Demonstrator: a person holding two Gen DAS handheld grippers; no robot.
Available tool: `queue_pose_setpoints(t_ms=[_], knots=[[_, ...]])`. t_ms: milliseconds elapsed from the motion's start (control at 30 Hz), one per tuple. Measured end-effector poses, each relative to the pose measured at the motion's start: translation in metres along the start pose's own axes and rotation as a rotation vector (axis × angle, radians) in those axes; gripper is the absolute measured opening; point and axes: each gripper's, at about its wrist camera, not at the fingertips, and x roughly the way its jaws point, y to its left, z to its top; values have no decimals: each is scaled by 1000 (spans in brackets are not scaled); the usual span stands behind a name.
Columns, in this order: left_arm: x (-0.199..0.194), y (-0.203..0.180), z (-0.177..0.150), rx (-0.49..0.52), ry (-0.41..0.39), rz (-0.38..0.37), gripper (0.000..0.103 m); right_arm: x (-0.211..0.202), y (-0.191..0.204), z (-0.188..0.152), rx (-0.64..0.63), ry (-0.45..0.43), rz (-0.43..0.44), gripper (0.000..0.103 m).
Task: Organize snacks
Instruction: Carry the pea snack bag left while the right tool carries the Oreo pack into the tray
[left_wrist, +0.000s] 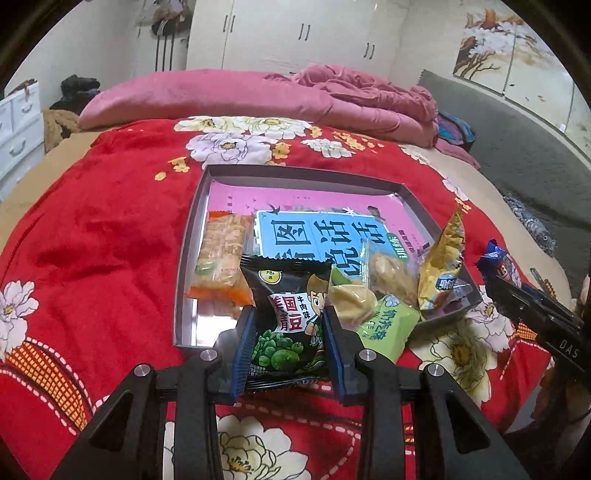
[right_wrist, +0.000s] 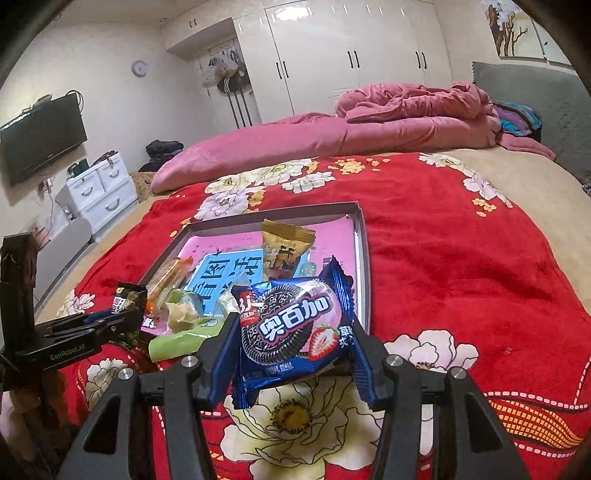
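Note:
My left gripper (left_wrist: 289, 317) is shut on a black green-pea snack packet (left_wrist: 286, 310), held just above the near edge of a shallow grey tray (left_wrist: 192, 229) on the red floral blanket. In the tray lie an orange cracker pack (left_wrist: 221, 254), a clear-and-green pastry pack (left_wrist: 373, 295) and a gold packet (left_wrist: 443, 262) leaning on the right wall. My right gripper (right_wrist: 293, 332) is shut on a blue cookie packet (right_wrist: 295, 328), raised near the tray's (right_wrist: 364, 258) near right corner. The left gripper (right_wrist: 110, 321) shows at the left of the right wrist view.
The tray sits on a red blanket (left_wrist: 103, 229) spread over a bed, with a pink quilt (left_wrist: 258, 96) piled behind it. A blue-and-pink printed sheet (left_wrist: 314, 236) lines the tray floor. White drawers (right_wrist: 99, 188) and a wall television (right_wrist: 40, 140) stand beyond the bed.

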Motion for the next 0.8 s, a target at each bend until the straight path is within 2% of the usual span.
queue_pose_setpoints(t_ms=[800], knots=[[19,1,7,-30,23,-24,36,35,-6,5,52,41,-19,55]])
